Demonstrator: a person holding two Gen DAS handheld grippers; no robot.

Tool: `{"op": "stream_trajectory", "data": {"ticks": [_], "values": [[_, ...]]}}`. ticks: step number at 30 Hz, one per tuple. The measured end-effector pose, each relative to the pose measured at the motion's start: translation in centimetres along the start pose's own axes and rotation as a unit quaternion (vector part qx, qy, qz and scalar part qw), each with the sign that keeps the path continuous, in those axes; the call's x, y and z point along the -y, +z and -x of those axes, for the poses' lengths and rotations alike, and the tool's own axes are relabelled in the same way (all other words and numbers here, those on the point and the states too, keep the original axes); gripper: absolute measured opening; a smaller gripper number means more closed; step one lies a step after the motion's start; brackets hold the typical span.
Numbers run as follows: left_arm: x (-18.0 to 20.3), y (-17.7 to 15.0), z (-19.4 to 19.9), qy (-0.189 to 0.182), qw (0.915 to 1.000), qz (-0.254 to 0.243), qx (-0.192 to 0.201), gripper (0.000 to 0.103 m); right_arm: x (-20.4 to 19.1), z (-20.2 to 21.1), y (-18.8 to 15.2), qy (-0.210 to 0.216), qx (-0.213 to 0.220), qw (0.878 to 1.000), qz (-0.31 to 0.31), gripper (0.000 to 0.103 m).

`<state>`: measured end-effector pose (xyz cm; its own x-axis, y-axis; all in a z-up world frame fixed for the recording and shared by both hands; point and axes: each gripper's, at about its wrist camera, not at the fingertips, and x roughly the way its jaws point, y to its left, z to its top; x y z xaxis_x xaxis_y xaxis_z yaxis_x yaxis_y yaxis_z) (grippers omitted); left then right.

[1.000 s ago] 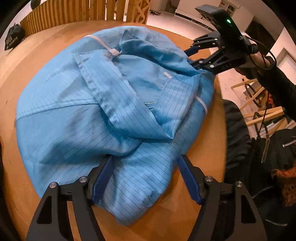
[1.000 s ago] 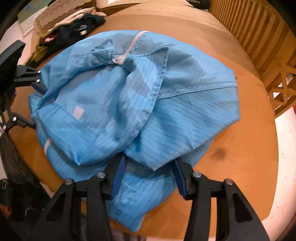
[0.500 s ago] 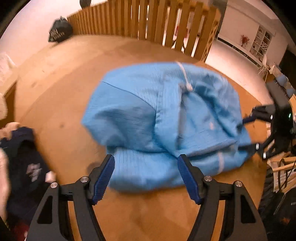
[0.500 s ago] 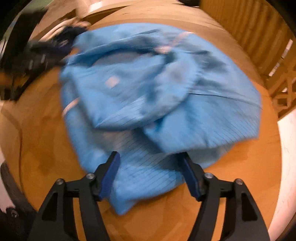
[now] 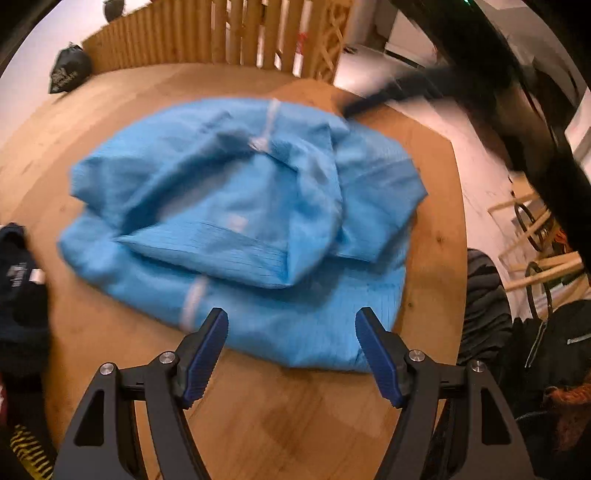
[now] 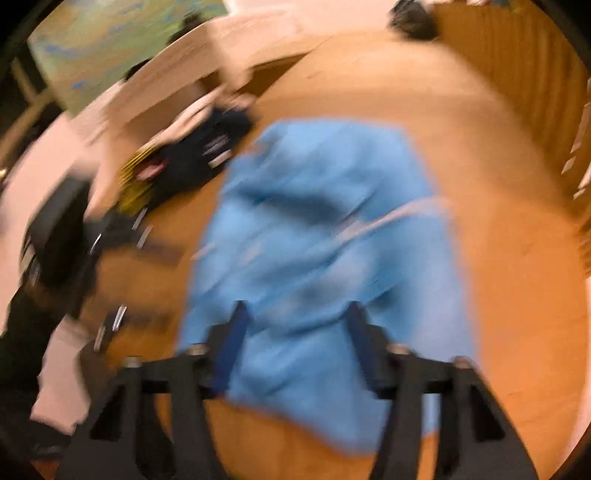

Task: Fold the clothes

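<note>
Left wrist view: my left hand-held gripper [image 5: 291, 354], black with blue ribbed pads, hangs above the near hem of the light-blue, finely striped fabric garment [image 5: 240, 221]. Its jaws stand wide and nothing is between them. The garment lies bunched and partly folded in the middle of the round wooden surface [image 5: 295, 417], a pale zip strip [image 5: 267, 125] running across its upper layers. A pile of dark clothes [image 5: 18, 295] lies at the surface's left edge; a slatted wooden fence [image 5: 221, 33] stands behind.

Right wrist view (heavily blurred): my right hand-held gripper [image 6: 295, 343] is over the same garment [image 6: 325, 240], its jaws closing at middling width. Blue cloth shows between them; I cannot tell whether the pads press on it. The left hand-held gripper [image 6: 59, 236] is a dark smear at left.
</note>
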<state>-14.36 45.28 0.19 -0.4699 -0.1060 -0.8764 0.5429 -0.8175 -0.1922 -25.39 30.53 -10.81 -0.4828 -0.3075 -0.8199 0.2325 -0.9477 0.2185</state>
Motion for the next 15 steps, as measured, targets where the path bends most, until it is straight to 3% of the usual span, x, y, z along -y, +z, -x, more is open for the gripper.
{"op": "stream_trajectory", "data": {"ticks": [1,3,6,10,15], "values": [[0.0,0.0,-0.8,0.002,1.0000,0.003,-0.008,0.069,0.6,-0.2,1.6,-0.017,0.005,1.000,0.007,0.022],[-0.2,-0.2,-2.2,0.002,0.9998,0.007,-0.021,0.069,2.3,-1.1,4.0,-0.024,-0.001,1.000,0.020,0.016],[-0.5,-0.8,-2.7,-0.004,0.9996,0.016,-0.021,0.070,0.8,-6.5,7.5,-0.050,-0.016,0.996,0.068,0.015],[-0.7,-1.2,-2.3,-0.011,0.9995,0.027,-0.013,0.070,-1.1,-14.6,13.0,-0.039,-0.046,0.993,0.099,0.014],[-0.2,-1.7,-2.0,-0.007,0.9998,0.011,-0.011,0.073,-2.3,-20.2,15.9,-0.040,-0.094,0.988,0.117,0.014]]}}
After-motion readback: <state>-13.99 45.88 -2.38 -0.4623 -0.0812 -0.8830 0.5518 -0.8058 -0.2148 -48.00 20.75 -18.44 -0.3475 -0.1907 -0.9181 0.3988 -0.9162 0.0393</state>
